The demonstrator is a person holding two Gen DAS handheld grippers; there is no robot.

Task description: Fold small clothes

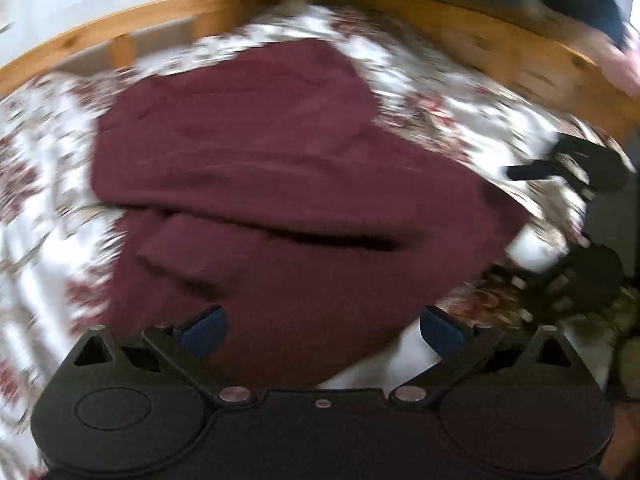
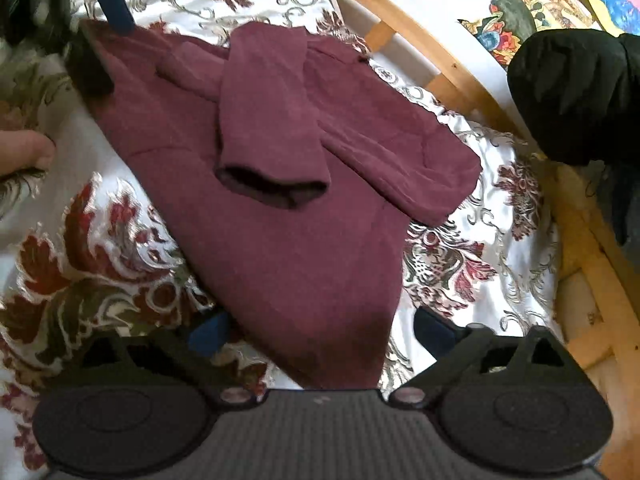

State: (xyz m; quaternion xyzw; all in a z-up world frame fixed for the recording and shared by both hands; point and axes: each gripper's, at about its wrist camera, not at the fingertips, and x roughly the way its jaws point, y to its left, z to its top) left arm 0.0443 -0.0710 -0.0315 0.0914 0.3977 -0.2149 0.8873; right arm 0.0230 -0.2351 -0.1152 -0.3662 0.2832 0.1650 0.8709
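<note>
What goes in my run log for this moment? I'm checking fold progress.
garment: maroon sweater flat on floral bedspread | sleeve folded across body | left tool open, empty | right tool open, empty

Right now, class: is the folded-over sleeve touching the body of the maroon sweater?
Touching. The right wrist view shows the sleeve lying flat across the body of the maroon sweater, its cuff resting on the cloth with no gap.

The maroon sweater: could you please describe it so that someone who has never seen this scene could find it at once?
Start from the bed with the curved wooden frame and the white bedspread patterned with red and olive flowers. Flat in the middle of that spread lies the maroon sweater, one sleeve folded across its body. It is the only plain, single-coloured fabric on the busy floral cloth.
</note>
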